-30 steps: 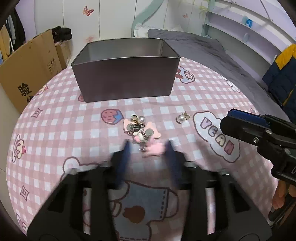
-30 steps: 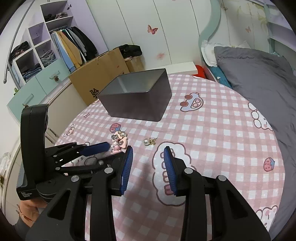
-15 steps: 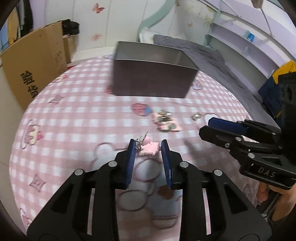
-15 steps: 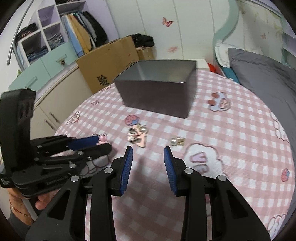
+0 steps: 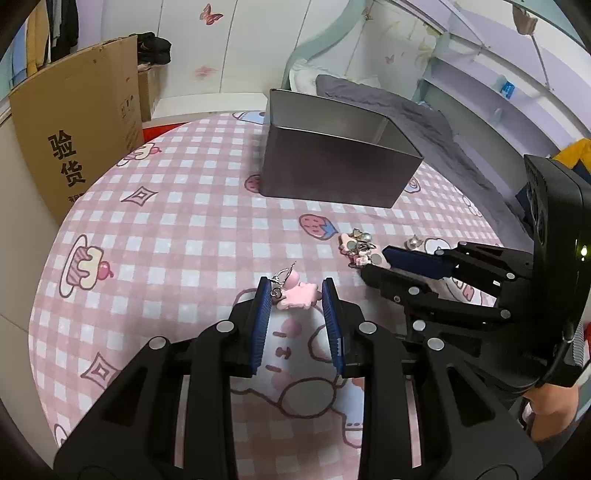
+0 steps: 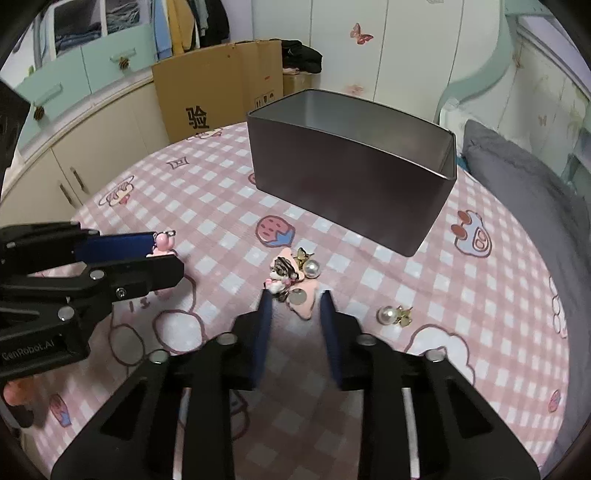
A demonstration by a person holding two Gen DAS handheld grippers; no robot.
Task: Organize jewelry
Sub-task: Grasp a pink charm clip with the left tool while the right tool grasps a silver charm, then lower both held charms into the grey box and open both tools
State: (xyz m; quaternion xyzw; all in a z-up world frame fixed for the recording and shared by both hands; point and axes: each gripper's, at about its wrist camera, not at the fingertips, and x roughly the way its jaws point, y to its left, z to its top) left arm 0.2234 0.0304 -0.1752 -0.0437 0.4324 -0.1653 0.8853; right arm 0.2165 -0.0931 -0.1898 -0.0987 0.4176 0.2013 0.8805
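left gripper [image 5: 294, 291] now lifted, clamping pink charm [image 5: 297, 294]; right gripper [image 6: 294, 303] spread wider.

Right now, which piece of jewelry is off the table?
The pink charm earring, pinched in the left gripper; the small pile and lone pearl earring lie on the cloth.

A home bedroom: a grey-covered bed [image 5: 388, 107], a wardrobe of hanging clothes [image 6: 192, 22], butterfly wall stickers [image 6: 361, 33].
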